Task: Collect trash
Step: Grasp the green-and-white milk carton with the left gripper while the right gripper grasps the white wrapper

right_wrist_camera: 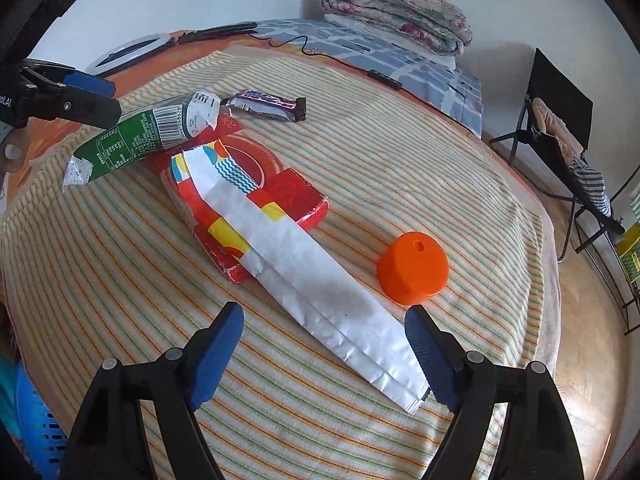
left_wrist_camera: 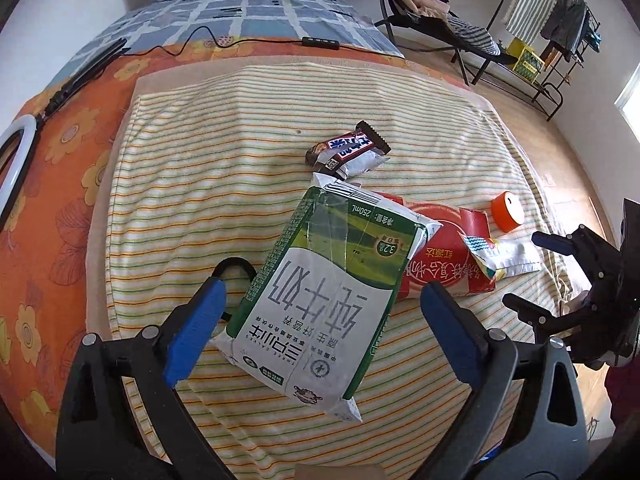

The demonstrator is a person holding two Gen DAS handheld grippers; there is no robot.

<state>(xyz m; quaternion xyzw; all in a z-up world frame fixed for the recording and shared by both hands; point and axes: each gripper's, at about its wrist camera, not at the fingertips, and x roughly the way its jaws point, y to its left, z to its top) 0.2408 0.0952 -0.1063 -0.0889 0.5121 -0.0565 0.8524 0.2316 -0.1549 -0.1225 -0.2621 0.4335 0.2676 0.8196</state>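
milk carton (left_wrist_camera: 320, 292), red pack (right_wrist_camera: 256, 184), orange cap (right_wrist_camera: 414, 266)

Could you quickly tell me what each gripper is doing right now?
Left gripper: open, milk carton between its jaws.
Right gripper: open, over the white wrapper.

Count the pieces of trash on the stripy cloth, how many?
5: milk carton at the left, candy wrapper behind it, red pack in the middle, white bag across it, orange cap at the right.

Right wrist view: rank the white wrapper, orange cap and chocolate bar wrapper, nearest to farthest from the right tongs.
1. white wrapper, its end between the open right tongs
2. orange cap, just ahead, right
3. chocolate bar wrapper, far back, left of centre
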